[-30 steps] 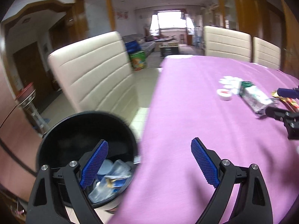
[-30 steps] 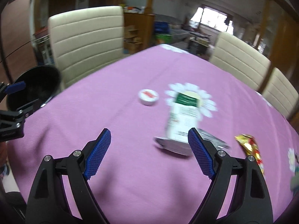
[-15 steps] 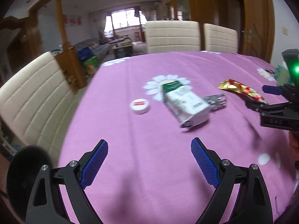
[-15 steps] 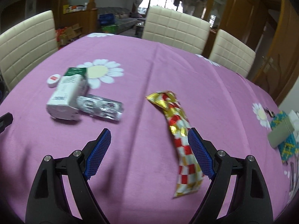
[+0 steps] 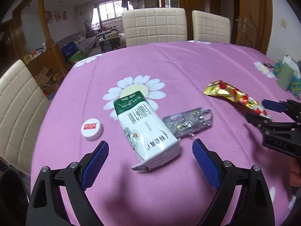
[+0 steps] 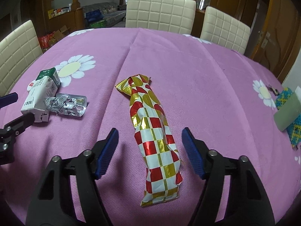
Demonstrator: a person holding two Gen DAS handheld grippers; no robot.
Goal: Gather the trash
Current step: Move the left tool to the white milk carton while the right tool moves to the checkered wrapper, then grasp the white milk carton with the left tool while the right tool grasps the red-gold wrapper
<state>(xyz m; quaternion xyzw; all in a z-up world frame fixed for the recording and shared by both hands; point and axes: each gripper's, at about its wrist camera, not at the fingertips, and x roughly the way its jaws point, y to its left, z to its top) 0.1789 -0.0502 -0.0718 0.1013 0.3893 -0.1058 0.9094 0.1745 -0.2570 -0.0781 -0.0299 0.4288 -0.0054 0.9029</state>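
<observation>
Shiny foil snack wrapper (image 6: 156, 131) lies centre frame between the right gripper (image 6: 149, 150) jaws, which have just been narrowing but aren't touching yet. Looks light, crinkly, slippery; I'd pinch mid-body. Left gripper (image 5: 150, 162) gapes empty around the carton (image 5: 144, 130), lower centre.

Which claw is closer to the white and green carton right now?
Left. The left claw is open with the carton lying just ahead between its fingers. The right claw straddles the checked wrapper, with the carton well off to its left.
</observation>
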